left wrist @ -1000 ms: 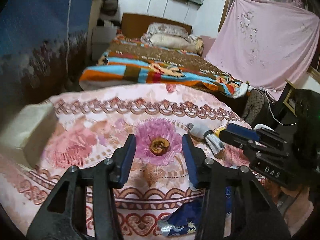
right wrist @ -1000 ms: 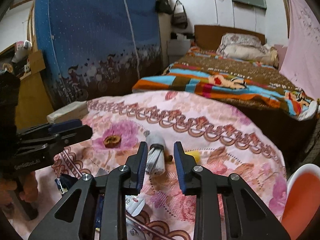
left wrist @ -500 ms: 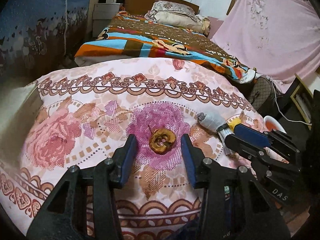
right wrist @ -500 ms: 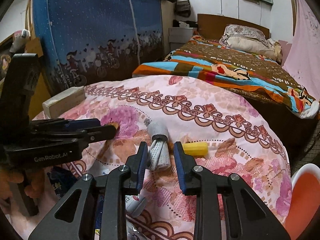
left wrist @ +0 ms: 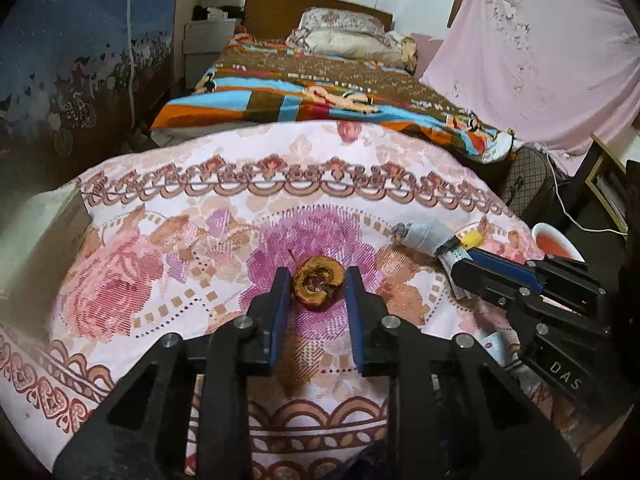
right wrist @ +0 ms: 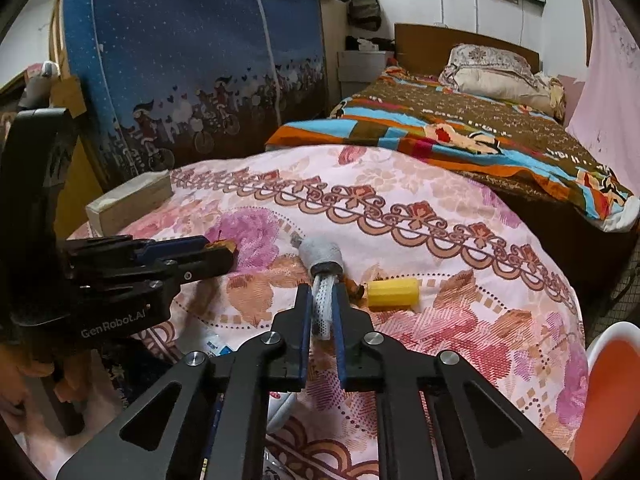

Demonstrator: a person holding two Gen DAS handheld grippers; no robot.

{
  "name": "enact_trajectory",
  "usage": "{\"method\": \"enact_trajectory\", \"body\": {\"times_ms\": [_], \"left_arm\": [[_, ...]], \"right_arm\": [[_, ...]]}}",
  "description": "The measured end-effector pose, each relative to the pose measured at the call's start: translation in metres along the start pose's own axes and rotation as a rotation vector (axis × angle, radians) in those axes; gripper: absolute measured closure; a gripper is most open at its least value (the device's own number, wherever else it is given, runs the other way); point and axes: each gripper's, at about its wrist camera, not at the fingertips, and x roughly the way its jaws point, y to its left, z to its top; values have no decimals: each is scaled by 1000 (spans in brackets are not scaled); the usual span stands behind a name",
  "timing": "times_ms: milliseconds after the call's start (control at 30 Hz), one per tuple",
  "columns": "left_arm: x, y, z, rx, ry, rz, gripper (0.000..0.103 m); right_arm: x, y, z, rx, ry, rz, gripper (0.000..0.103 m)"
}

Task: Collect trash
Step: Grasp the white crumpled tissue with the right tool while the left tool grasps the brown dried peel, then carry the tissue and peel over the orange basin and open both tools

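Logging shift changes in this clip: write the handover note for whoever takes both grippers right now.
Left gripper: fingers on either side of the browned apple core on the floral cloth, closing in, not lifted.
Right gripper: shut on the white netted end of the shuttlecock-like piece, still resting on the cloth.
Yellow cylinder lies loose right of it; wrappers at the near edge.
Done: nothing visibly binned.
Left: lift both, drop them, possibly into the orange bin, then get the rest.

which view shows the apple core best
The left wrist view: the apple core sits whole between the left gripper fingers, cut face up. The right wrist view shows only a sliver of it behind that gripper's tip.
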Motion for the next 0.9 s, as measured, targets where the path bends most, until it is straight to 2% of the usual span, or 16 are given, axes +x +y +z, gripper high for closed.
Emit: {"method": "enact_trajectory", "body": {"times_ms": [333, 900], "left_arm": [[-40, -9, -4, 48, -211, -12, 92], [-77, -27, -12, 119, -419, 10, 92]], "right_arm": [[-21, 1, 0, -7, -113, -3, 95], [-75, -2, -9, -6, -408, -38, 95]]}}
